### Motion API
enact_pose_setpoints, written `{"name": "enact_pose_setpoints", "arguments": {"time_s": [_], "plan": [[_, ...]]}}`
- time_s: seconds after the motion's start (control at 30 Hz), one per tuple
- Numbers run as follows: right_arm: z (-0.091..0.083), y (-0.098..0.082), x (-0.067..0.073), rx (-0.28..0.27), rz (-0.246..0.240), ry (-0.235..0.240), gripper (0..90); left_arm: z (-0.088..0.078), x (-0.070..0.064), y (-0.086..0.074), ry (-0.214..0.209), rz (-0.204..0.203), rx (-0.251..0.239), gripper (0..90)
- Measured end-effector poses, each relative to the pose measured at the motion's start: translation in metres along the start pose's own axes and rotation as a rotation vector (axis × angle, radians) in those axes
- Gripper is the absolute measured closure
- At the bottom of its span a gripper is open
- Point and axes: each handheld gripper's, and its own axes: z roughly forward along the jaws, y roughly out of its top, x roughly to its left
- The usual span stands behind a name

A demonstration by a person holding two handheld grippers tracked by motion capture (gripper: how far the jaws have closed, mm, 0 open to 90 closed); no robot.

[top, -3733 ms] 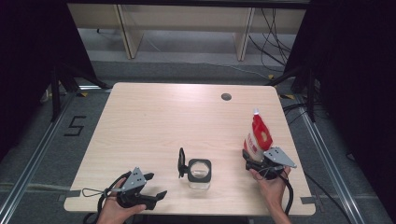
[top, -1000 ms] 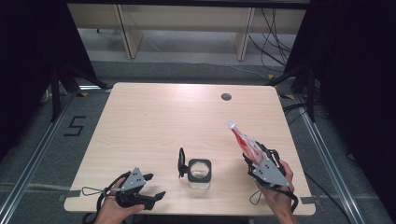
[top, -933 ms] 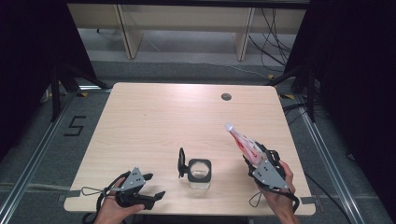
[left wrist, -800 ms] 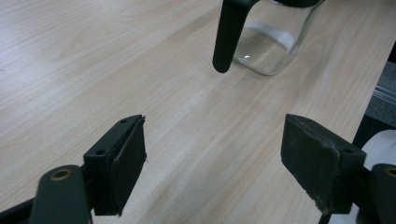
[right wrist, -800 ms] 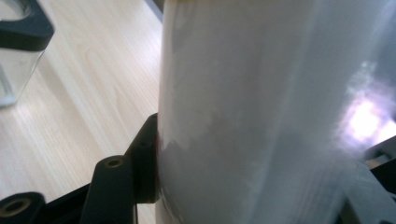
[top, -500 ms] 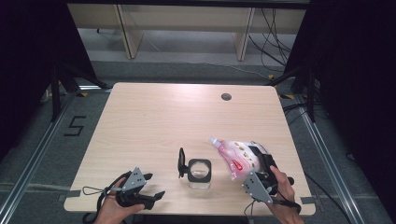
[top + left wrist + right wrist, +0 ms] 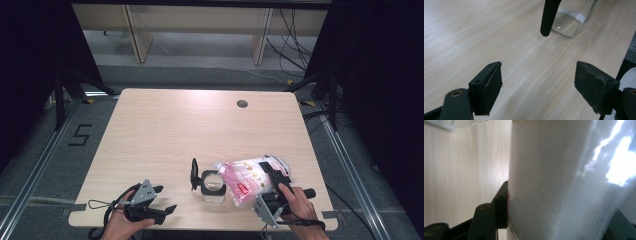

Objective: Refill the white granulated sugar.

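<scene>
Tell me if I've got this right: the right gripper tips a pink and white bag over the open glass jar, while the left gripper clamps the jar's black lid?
Not quite. The left gripper clamps nothing: the left gripper view shows its jaws open over bare table, apart from the lid. The right gripper does tip the bag over the jar.

Even overhead light on the tabletop (image 7: 165,130), dark surroundings; glare on the blurred bag (image 7: 574,182) up close.

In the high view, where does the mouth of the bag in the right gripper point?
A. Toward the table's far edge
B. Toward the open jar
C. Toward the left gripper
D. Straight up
B: the bag, clamped in the right gripper, lies tilted with its mouth over the jar.
</scene>
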Motion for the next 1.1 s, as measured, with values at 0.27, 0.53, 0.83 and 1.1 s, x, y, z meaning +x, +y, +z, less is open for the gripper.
{"name": "enact_pose_setpoints", "arguments": {"time_s": [0.27,0.53,0.83,1.1], "plan": [[-0.003,0.006,-0.003,0.028,-0.198,0.023,44.8,0.0,-0.001,0.0,-0.002,-0.006,0.018,21.8],[-0.005,0.008,-0.003,0.047,-0.335,0.038,45.2,-0.001,-0.001,0.0,0.005,-0.001,0.02,21.8],[-0.009,0.012,-0.001,0.07,-0.419,0.038,45.9,0.0,-0.001,0.0,0.004,0.012,0.024,21.8],[-0.006,0.011,-0.001,0.058,-0.483,0.027,46.4,0.0,-0.001,0.0,0.002,0.013,0.026,21.8]]}}
